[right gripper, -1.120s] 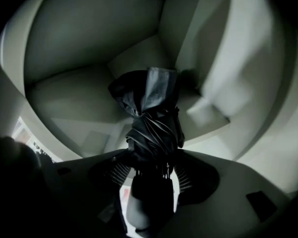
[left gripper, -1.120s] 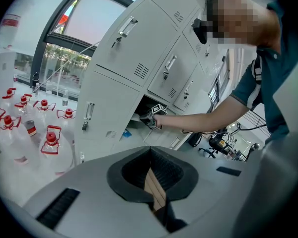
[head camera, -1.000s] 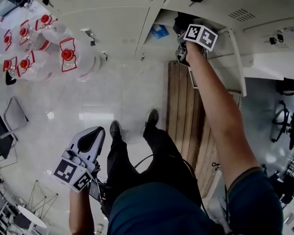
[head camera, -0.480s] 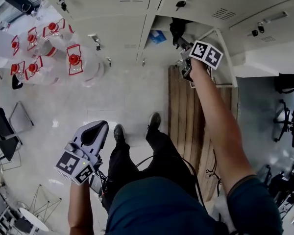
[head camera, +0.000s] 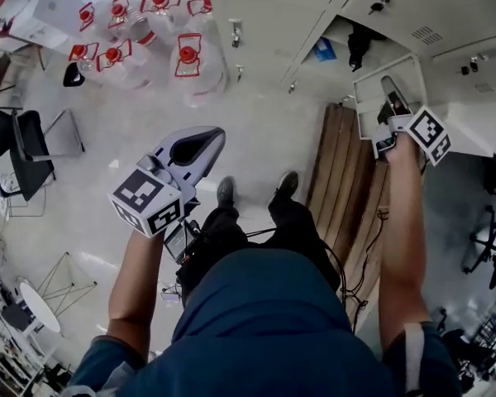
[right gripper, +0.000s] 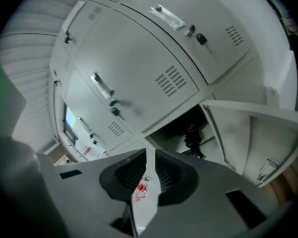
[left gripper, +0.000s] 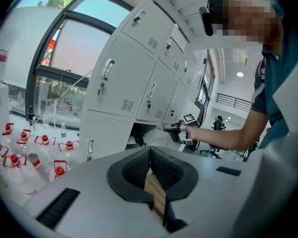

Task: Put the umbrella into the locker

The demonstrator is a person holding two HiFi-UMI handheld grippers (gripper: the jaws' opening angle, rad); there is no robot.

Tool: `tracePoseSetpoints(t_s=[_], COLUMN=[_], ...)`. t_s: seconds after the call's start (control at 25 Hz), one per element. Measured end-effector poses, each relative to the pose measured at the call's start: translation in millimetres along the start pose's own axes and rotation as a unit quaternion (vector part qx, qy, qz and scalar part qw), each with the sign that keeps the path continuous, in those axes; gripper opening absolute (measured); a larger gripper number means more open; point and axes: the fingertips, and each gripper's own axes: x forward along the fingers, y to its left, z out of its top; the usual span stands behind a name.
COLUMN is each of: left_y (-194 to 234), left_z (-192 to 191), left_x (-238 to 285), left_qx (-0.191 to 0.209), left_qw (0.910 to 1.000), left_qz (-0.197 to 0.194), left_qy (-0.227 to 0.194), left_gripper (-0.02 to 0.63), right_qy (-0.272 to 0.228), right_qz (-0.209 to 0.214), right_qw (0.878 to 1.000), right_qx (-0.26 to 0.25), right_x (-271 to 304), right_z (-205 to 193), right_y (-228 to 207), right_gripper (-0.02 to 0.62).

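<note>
The umbrella (head camera: 360, 45) is a dark folded bundle standing inside the open lower locker (head camera: 337, 30), apart from both grippers. It also shows in the right gripper view as the umbrella (right gripper: 192, 134) and in the left gripper view as the umbrella (left gripper: 138, 141). My right gripper (head camera: 392, 89) is outside the compartment, over the open locker door (head camera: 374, 89). Its jaws have just been closing to a narrow gap, and nothing is between them (right gripper: 150, 155). My left gripper (head camera: 208, 137) hangs over the floor, shut and empty (left gripper: 150, 150).
Several large water bottles with red caps (head camera: 187, 56) stand on the floor at the left of the lockers. A strip of wooden planks (head camera: 347, 193) lies in front of the open locker. A small blue thing (head camera: 322, 50) sits in the compartment. Black chairs (head camera: 16, 151) stand far left.
My right gripper has come back out of the locker, away from the umbrella, and risen beside the door. My left gripper has risen. The umbrella stays inside.
</note>
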Motion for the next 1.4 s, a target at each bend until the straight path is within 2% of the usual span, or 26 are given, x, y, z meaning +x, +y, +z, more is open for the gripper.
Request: tracePoseSetpoints(t_s=[0.12, 0.2, 0.28, 0.4, 0.52, 0.64, 0.76, 0.92, 1.4], left_y=[4.1, 4.5, 1.6, -8.8, -19.4, -28.3, -40.1, -57.7, -84.4], left_z=[15.9, 27.6, 40.8, 59.1, 73.0, 92.4, 113.0, 132.9, 144.7], left_x=[-25.5, -42.6, -61.5, -91.5, -113.6, -125.4, -132.5, -135.6, -127.1], left_qx=[0.011, 0.019, 0.028, 0.041, 0.060, 0.079, 0.096, 0.116, 0.140], left_qw=[0.9998, 0.9994, 0.9989, 0.9978, 0.9962, 0.9938, 0.9912, 0.9872, 0.9806], left_qz=[0.011, 0.017, 0.021, 0.025, 0.027, 0.023, 0.015, -0.011, -0.081], left_qy=[-0.014, -0.023, -0.033, -0.046, -0.057, -0.074, -0.090, -0.108, -0.111], left_gripper=[0.018, 0.018, 0.018, 0.018, 0.018, 0.018, 0.018, 0.018, 0.018], right_qy=[0.011, 0.017, 0.019, -0.001, -0.029, -0.056, -0.062, -0.071, -0.105], right_qz=[0.055, 0.063, 0.081, 0.111, 0.144, 0.145, 0.140, 0.139, 0.079], right_qw=[0.996, 0.995, 0.989, 0.978, 0.967, 0.957, 0.948, 0.945, 0.952], right_qx=[-0.064, -0.071, -0.121, -0.179, -0.208, -0.247, -0.278, -0.287, -0.275], right_x=[-37.1, -64.1, -90.6, -131.0, -165.0, -192.2, -214.1, -238.4, -286.2], right_z=[-8.3, -19.0, -20.1, -13.8, -9.0, 0.1, 1.4, -1.4, -8.1], right_y=[60.7, 95.5, 132.6, 189.6, 236.0, 266.3, 284.9, 300.9, 294.4], right_gripper=[0.066, 0.064, 0.064, 0.064, 0.064, 0.049, 0.037, 0.037, 0.037])
